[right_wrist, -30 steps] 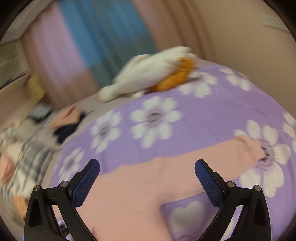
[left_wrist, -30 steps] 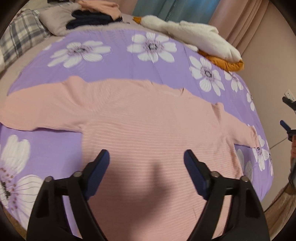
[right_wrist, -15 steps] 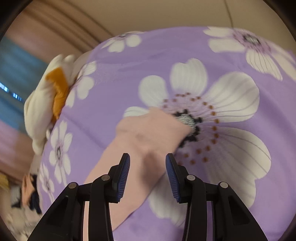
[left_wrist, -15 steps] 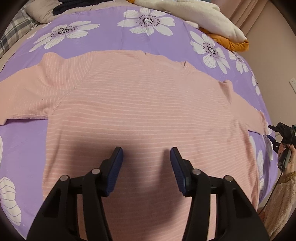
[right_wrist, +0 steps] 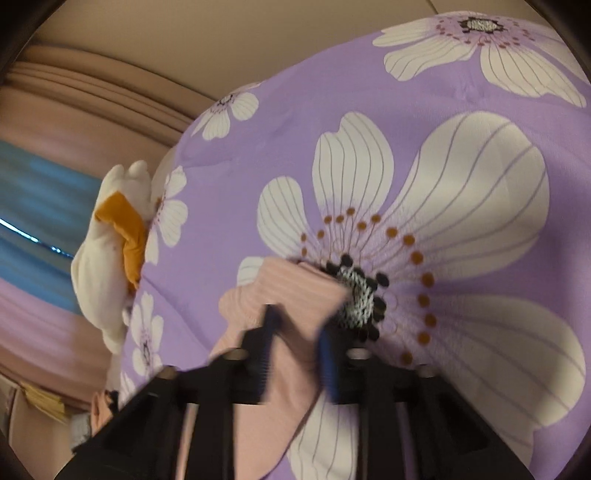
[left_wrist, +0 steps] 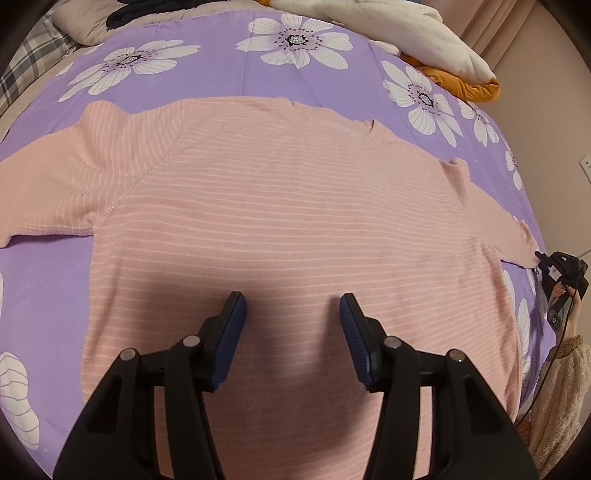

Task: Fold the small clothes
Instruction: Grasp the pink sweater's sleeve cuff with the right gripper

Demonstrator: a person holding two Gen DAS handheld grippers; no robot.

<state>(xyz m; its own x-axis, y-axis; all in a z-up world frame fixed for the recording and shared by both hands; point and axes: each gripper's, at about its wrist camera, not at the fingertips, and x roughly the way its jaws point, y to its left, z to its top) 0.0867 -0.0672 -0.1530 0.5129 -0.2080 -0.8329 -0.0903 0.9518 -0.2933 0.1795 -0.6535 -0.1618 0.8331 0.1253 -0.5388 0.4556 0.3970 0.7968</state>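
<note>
A pink striped long-sleeved top (left_wrist: 288, 221) lies spread flat, front down, on a purple flowered bedspread (left_wrist: 258, 81). My left gripper (left_wrist: 293, 306) is open and empty, hovering low over the top's lower middle. My right gripper (right_wrist: 297, 325) is at the cuff of the right sleeve (right_wrist: 291, 291), its jaws narrowed around the cuff with the cloth between them. The right gripper also shows small at the sleeve end in the left wrist view (left_wrist: 554, 266).
A white and orange plush blanket (left_wrist: 406, 33) lies at the bed's far right corner. A grey pillow with dark clothes (left_wrist: 122, 14) and a plaid pillow (left_wrist: 26, 59) sit at the far left. A beige wall (left_wrist: 554, 122) runs along the bed's right side.
My right gripper dropped to the sleeve cuff and narrowed its jaws around it. My left gripper came down closer over the top's body and its jaws narrowed from wide.
</note>
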